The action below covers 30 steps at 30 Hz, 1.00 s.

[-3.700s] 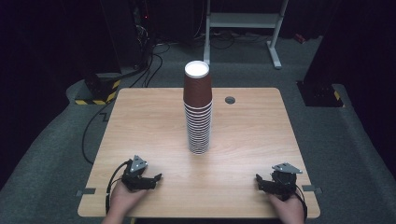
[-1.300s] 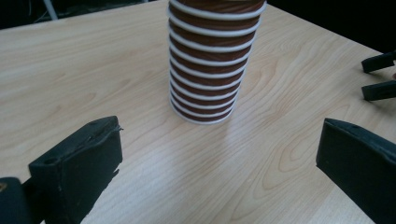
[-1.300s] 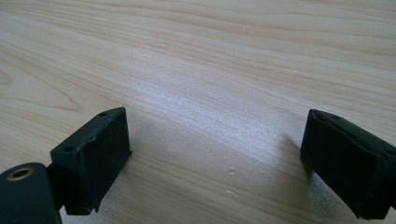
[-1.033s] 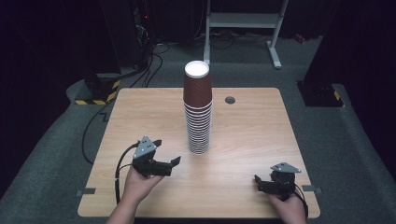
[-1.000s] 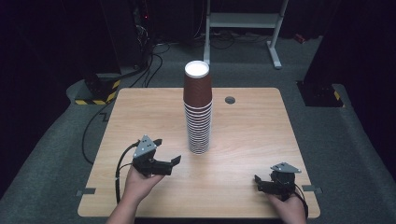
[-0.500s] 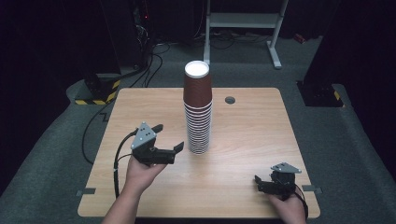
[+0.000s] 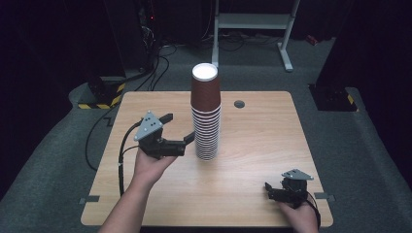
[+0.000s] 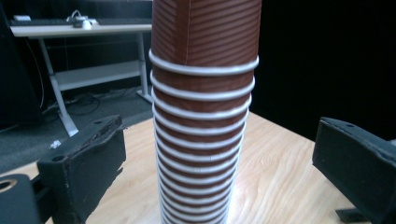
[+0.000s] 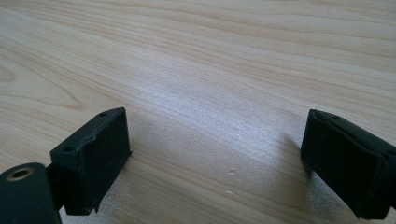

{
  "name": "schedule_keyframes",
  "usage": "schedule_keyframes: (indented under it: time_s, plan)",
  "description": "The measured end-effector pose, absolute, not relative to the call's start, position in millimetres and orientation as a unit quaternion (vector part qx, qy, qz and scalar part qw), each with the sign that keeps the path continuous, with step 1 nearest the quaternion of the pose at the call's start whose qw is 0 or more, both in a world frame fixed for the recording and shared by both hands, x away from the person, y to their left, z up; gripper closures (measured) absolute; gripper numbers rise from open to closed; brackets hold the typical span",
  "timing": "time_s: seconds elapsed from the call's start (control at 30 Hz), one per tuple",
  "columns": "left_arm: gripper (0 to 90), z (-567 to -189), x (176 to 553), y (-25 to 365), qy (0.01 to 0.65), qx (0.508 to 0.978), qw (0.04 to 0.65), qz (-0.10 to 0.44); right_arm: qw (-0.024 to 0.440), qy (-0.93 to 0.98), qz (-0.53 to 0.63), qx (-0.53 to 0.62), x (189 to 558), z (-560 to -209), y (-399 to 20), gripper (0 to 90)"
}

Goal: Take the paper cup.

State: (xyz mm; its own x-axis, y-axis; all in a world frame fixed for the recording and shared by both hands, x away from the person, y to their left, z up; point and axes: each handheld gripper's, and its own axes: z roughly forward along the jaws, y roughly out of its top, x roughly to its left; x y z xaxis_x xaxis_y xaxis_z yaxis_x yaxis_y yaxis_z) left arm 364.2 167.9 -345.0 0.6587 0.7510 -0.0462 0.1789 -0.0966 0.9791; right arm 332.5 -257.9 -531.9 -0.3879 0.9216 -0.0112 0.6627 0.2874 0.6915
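A tall stack of brown ribbed paper cups [image 7: 206, 116] with white rims stands upright in the middle of the wooden table [image 7: 272, 126]. My left gripper [image 7: 179, 127] is held above the table just left of the stack, open, its jaws pointing at the cups. In the left gripper view the cup stack [image 8: 203, 116] rises straight ahead, lined up with the gap of the left gripper [image 8: 219, 140], and nothing is clamped. My right gripper [image 7: 268, 191] rests at the table's near right corner. The right gripper view shows the right gripper [image 9: 215, 158] open over bare wood.
A dark round grommet [image 7: 239, 104] sits in the tabletop behind and right of the stack. The left gripper's black cable [image 7: 124, 150] trails off the table's left side. Beyond the table stand a white desk frame [image 7: 252, 22] and cables on grey floor.
My left gripper has risen from the near left of the table and moved forward and right, up to the cup stack. The right gripper has stayed put.
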Motion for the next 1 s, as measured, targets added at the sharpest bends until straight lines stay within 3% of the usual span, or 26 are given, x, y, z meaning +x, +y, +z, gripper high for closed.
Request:
schedule_keyframes:
  time_s: [1.0]
  plan:
    - [4.7, -299.1, 417.2, 129.3, 0.318, 0.684, 0.594, 0.279, 0.208, 0.778, 0.309, 0.506, 334.7, -532.0, -257.2, 7.7]
